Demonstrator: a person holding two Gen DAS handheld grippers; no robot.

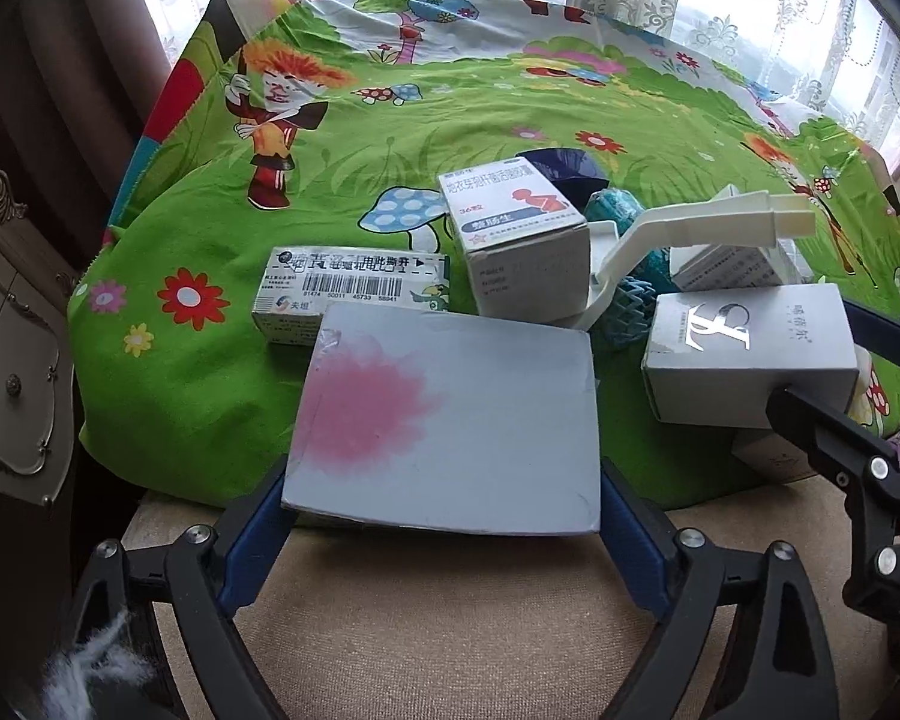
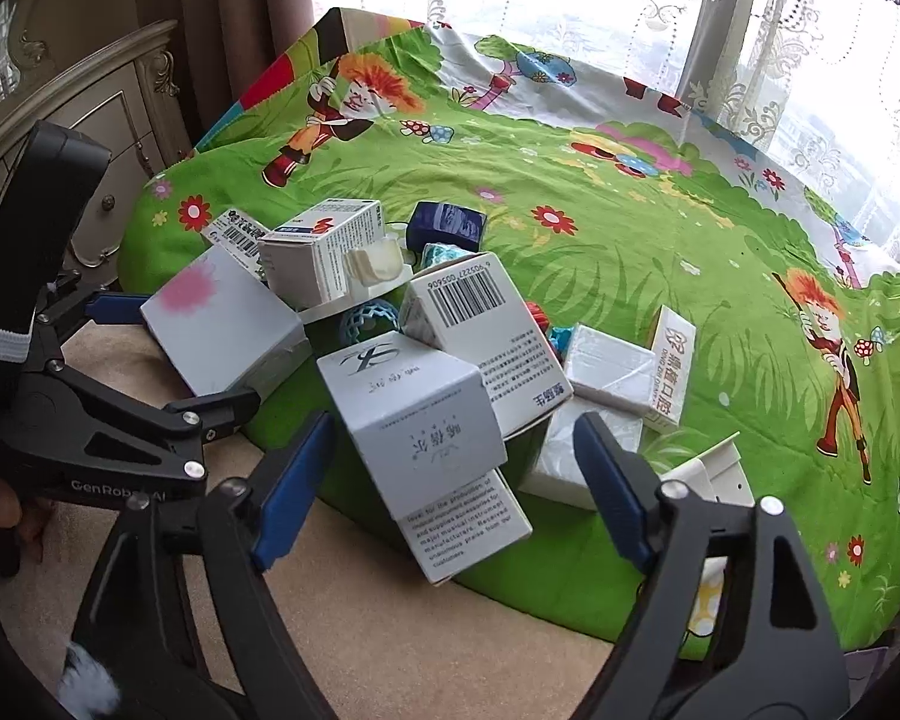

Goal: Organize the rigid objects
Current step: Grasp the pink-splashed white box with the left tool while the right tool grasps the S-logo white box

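Our left claw (image 1: 444, 504) pinches a flat pale grey cardboard box with a pink splash (image 1: 450, 420) at the near edge of the green cartoon-print cloth (image 1: 222, 324) on the bench. Our right claw (image 2: 450, 480) is spread around a white carton (image 2: 411, 414) printed with a stylised monogram, in the heap of boxes. "GenRobot" marks the left claw's frame.

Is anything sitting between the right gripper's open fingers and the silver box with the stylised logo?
Nothing visible does. The right gripper is open, and the silver-grey cardboard box with the stylised logo already lies in the gap between its blue fingers, resting tilted on a white text-printed box.
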